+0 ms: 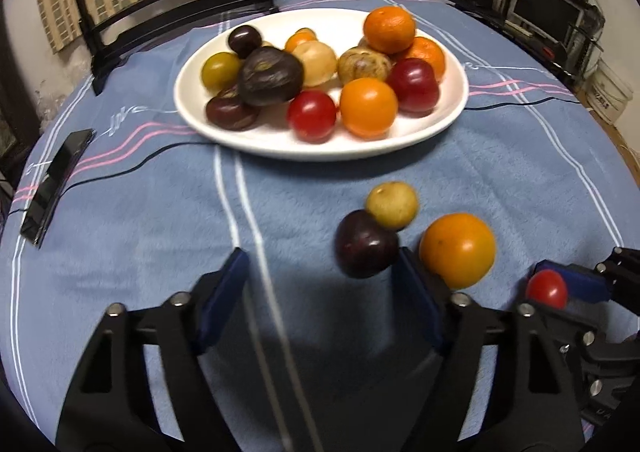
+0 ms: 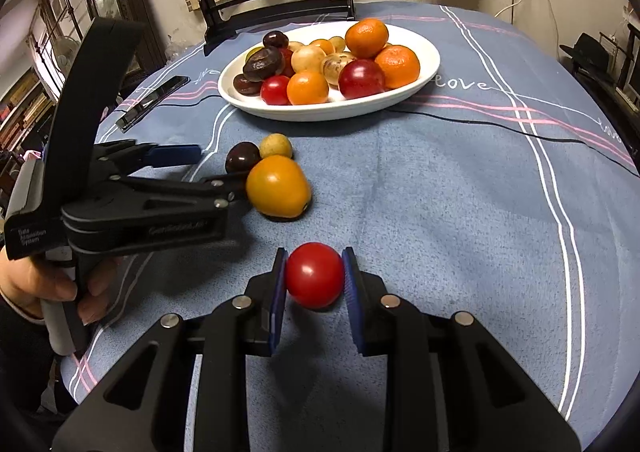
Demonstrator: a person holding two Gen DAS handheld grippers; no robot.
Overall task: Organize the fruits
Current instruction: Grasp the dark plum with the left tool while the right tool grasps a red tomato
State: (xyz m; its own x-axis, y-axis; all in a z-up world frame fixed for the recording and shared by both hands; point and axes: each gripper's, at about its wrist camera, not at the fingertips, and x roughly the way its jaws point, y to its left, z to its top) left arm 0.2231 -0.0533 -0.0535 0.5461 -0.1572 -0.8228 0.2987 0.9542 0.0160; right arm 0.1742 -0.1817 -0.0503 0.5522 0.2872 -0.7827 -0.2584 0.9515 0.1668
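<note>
Left wrist view
- Left gripper [image 1: 320,264]: jaws stand apart, nothing clamped. Its right blue pad [image 1: 416,292] sits against the near side of a dark plum [image 1: 365,244]; the left pad is clear of any fruit, over bare cloth. No squeeze can be made out.
- White plate [image 1: 452,107], beyond the plum, holds a heap of fruit: oranges, red and orange tomato-like rounds, dark plums, pale tan rounds, one olive-green piece.
- Loose fruit on the blue striped tablecloth [image 1: 140,232], on the near side of the plate: the dark plum, a small tan fruit [image 1: 392,204] touching it from behind, a large orange fruit [image 1: 457,250] just beside the plum, on its right.
- Right gripper [image 1: 560,288] shows low at the frame's right, past the orange fruit from the plum, clamped on a red tomato [image 1: 546,289].
- A dark flat phone-like slab [image 1: 56,187] lies well apart from the plate, toward the cloth's left edge.

Right wrist view
- Right gripper [image 2: 315,276]: both blue pads press the red tomato [image 2: 315,275], glossy, round, held on the near side of the plate [image 2: 416,87].
- Left gripper [image 2: 212,167], gripped by a hand [image 2: 52,284], reaches in from the left; one finger lies beside the orange fruit [image 2: 278,185], and the plum [image 2: 243,157] is behind that finger.
- The tan fruit [image 2: 275,145] sits between that cluster and the plate.
</note>
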